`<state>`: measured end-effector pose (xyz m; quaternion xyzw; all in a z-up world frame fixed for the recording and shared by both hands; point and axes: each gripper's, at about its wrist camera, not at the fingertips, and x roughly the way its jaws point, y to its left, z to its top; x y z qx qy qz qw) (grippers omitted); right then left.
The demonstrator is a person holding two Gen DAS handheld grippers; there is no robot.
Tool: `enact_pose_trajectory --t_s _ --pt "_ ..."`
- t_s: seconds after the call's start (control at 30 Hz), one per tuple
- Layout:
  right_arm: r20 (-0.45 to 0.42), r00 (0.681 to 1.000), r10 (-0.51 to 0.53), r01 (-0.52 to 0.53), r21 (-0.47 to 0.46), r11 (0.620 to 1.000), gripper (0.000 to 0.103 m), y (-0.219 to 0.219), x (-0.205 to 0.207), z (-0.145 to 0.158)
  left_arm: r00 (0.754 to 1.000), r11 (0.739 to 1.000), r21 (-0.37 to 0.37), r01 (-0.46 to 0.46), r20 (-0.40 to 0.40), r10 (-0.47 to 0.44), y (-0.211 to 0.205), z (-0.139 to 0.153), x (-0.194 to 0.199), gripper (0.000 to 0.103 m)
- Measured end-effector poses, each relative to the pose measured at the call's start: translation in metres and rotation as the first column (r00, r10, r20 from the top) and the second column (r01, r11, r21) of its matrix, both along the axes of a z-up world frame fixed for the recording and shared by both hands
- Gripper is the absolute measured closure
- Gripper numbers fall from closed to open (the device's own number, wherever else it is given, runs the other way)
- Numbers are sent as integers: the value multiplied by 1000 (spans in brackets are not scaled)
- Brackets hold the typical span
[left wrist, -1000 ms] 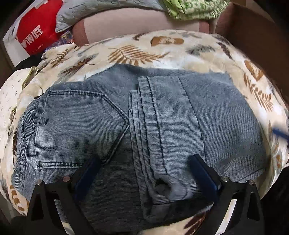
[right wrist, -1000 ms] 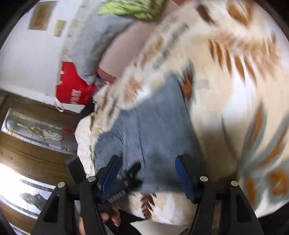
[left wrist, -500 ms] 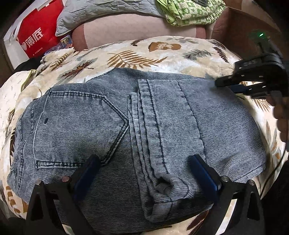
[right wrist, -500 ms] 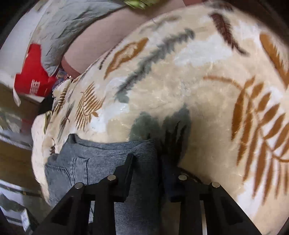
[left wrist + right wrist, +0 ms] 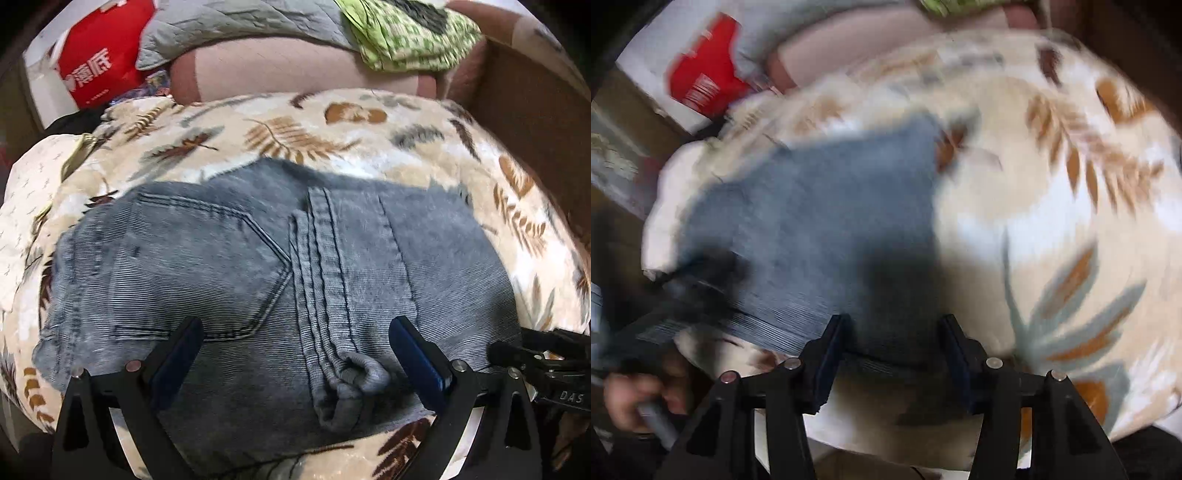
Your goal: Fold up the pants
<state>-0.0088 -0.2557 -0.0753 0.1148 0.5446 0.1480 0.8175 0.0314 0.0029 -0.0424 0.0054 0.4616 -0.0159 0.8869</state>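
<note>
The grey-blue denim pants lie folded into a compact block on the leaf-print blanket, back pocket at the left, thick seam down the middle. My left gripper is open and empty, hovering over the near edge of the pants. My right gripper is open, its fingers either side of the near right corner of the pants; this view is blurred. The right gripper also shows in the left wrist view at the pants' right edge.
A pink cushion, a grey quilted pad and a green patterned cloth lie behind the blanket. A red and white bag stands at the back left. A brown board runs along the right.
My right gripper has opened and swung from the far right corner of the pants back to the near right edge. The left gripper has pulled back slightly and stays open.
</note>
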Motion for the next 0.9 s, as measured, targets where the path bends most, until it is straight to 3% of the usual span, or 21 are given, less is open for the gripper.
enact_pose_trajectory --t_s 0.1,0.2,0.27,0.33,0.37,0.53,0.67,0.77,0.83,0.9 --pt "47 999 -17 16 10 1000 47 -2 -4 19 1000 999 49 -10 1 10 -1 -2 -3 3" --pt "131 991 -11 12 -8 1000 47 -1 -11 40 997 994 110 1 -71 7 -9 -25 2 2" --pt "127 992 4 2 -44 999 47 2 -11 35 999 994 112 -6 -48 11 -9 -28 0 2" --pt "30 999 34 -30 -120 992 47 9 -5 10 998 995 102 -6 -62 12 -8 -25 2 2" --pt "36 999 37 -32 -122 992 46 8 -5 6 998 996 90 -4 -60 10 -7 -20 1 2" --pt "112 994 10 2 -111 994 46 0 3 44 1000 999 43 -5 26 4 -3 -2 -6 2" --pt "115 993 -26 22 35 999 46 -6 20 58 999 996 89 15 -51 -10 -7 -29 -1 1" --pt "21 1000 -20 15 216 976 45 -7 31 34 1000 998 66 11 -25 -9 -3 -29 -4 1" --pt "-83 996 -33 46 162 986 46 -3 36 5 999 998 61 23 -24 -22 -3 -29 -4 1" --pt "-86 995 -47 63 206 976 46 -8 38 8 999 998 54 30 -12 -29 -1 -30 -7 1"
